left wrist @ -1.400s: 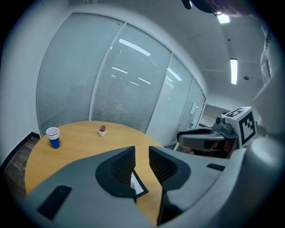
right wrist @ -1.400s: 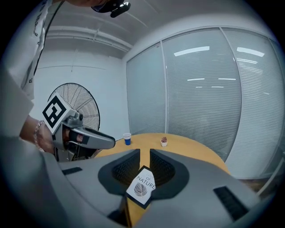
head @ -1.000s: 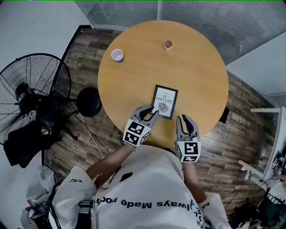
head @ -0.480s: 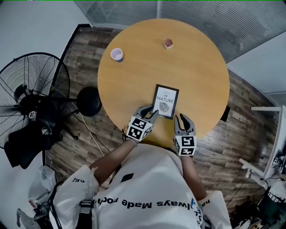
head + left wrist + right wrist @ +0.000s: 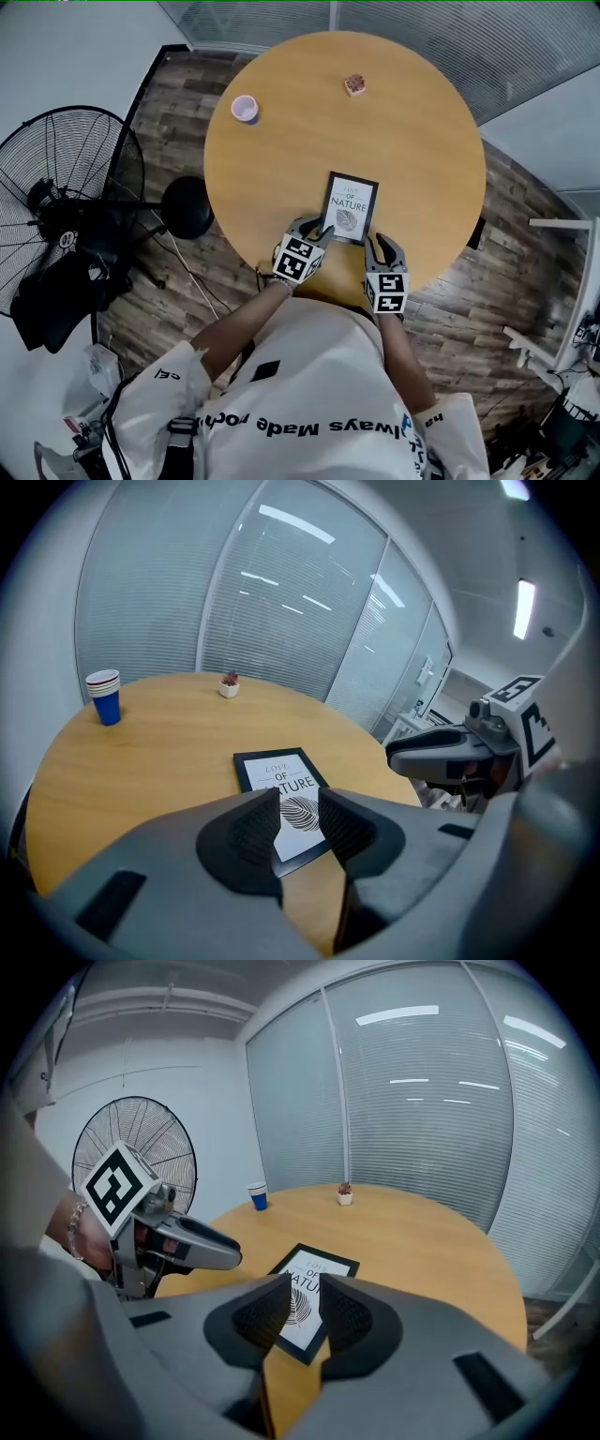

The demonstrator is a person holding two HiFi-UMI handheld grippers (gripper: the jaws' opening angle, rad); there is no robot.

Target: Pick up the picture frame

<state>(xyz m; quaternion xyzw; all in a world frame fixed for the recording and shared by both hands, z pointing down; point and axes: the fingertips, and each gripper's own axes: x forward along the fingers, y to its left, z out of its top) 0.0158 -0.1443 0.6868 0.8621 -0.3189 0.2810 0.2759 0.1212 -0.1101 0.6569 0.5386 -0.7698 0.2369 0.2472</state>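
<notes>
Left tongs (image 5: 314,230) empty, jaws just opened wider; right tongs (image 5: 385,246) jaws apart; both angled down.

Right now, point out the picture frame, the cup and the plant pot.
picture frame (image 5: 351,208), head view, white print.
cup (image 5: 107,708), left gripper view, blue wall.
plant pot (image 5: 345,1200), right gripper view, white base.

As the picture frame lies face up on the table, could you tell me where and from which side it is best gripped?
Probably the near short edge of the picture frame, from the person's side: it lies flat on the table, that border nearest the rim, so jaws can pinch it top and bottom.
</notes>
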